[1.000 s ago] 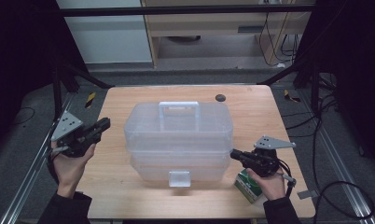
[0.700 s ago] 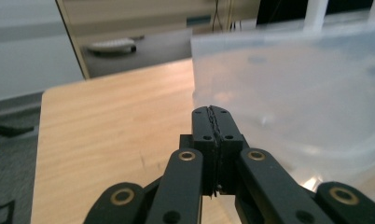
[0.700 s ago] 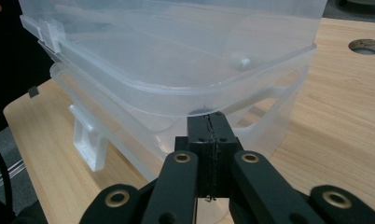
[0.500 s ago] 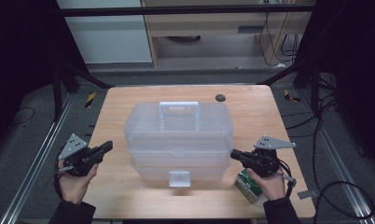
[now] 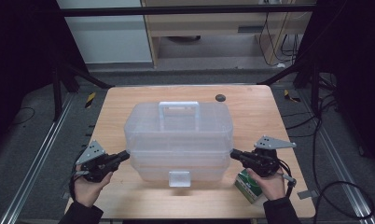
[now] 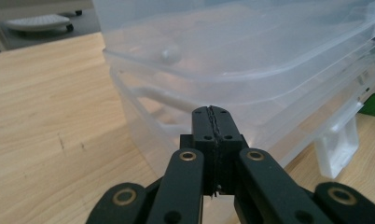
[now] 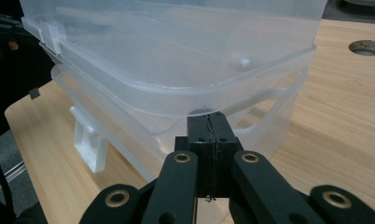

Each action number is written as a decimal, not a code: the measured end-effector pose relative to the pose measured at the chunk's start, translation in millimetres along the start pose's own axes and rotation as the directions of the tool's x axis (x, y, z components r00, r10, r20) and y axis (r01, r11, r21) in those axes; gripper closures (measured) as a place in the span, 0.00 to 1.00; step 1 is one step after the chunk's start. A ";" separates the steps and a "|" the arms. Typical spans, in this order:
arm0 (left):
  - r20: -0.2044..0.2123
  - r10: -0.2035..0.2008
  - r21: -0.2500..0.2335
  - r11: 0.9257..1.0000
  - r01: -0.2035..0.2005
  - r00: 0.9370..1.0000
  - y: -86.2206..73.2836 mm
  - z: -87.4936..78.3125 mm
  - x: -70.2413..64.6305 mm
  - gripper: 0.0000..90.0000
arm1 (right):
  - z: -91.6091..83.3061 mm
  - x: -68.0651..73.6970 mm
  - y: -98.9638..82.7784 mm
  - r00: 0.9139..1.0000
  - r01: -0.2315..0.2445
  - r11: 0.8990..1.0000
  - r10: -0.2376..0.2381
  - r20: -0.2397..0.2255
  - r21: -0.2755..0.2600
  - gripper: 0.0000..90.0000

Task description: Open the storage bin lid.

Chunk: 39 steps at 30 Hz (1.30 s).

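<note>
Two grippers closed, fingers pressed together, nothing held: left gripper (image 5: 122,156) and right gripper (image 5: 236,154) against opposite ends of clear plastic box (image 5: 178,135). Translucent, stacked tiers, top handle, white front latch; mid-desk (image 5: 129,100).

One clear plastic storage box with a carry handle (image 5: 178,135) stands on one light wooden table (image 5: 129,100). One small green and white carton (image 5: 247,185) lies near the table's near right corner. Two black two-jaw grippers are present: the left gripper (image 5: 126,154) and the right gripper (image 5: 233,152).
</note>
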<state>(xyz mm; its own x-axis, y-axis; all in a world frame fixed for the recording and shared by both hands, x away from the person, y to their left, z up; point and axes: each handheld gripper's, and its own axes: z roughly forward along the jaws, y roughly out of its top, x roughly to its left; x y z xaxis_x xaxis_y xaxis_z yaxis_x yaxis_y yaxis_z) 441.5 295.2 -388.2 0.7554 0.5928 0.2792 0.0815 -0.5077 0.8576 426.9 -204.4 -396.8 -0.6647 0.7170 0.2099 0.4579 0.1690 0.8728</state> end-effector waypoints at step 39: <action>-0.172 0.008 0.005 1.000 -0.007 0.985 22.6 5.6 4.8 0.94 | 6.0 -5.7 32.9 1.000 0.005 0.999 -0.006 -0.024 -0.050 1.00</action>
<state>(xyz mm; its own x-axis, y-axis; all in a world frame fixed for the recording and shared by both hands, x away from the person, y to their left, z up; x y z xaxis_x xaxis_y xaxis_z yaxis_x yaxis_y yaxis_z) 450.6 283.1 -369.9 0.6331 0.6874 0.3559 0.0797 -0.5153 0.8533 449.3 -198.9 -371.9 -0.6814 0.6996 0.2153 0.4247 0.1383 0.8947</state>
